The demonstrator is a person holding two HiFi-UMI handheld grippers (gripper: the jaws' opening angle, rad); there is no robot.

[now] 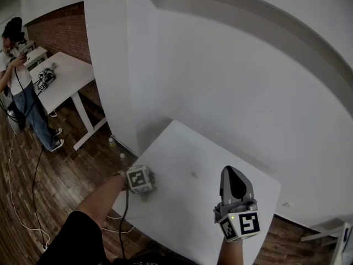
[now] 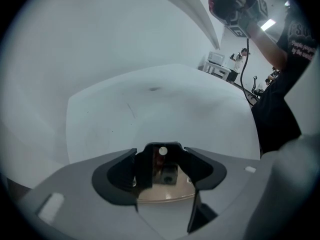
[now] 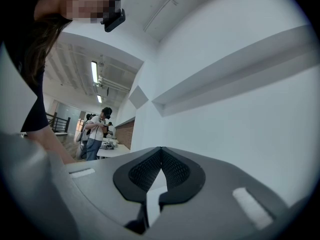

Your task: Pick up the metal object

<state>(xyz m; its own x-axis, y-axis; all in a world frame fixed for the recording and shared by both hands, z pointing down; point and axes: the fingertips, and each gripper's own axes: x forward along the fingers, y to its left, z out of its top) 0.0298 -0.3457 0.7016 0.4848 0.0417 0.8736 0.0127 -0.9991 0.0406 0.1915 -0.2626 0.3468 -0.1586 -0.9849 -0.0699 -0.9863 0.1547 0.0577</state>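
Two grippers are at the white table (image 1: 190, 148). The left gripper (image 2: 160, 157), by the table's left edge, has its jaws clamped on the small metal object (image 2: 168, 174). The right gripper (image 1: 231, 173), near the front edge, points upward with its jaws pressed together, empty.

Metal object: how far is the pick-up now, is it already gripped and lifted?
Done: the left tongs are at the metal object, by the table's left edge. In hand: they look closed on it, one on each side. Left: the lift; I cannot tell whether it is off the table yet. The right tongs are shut, empty, held above the table.
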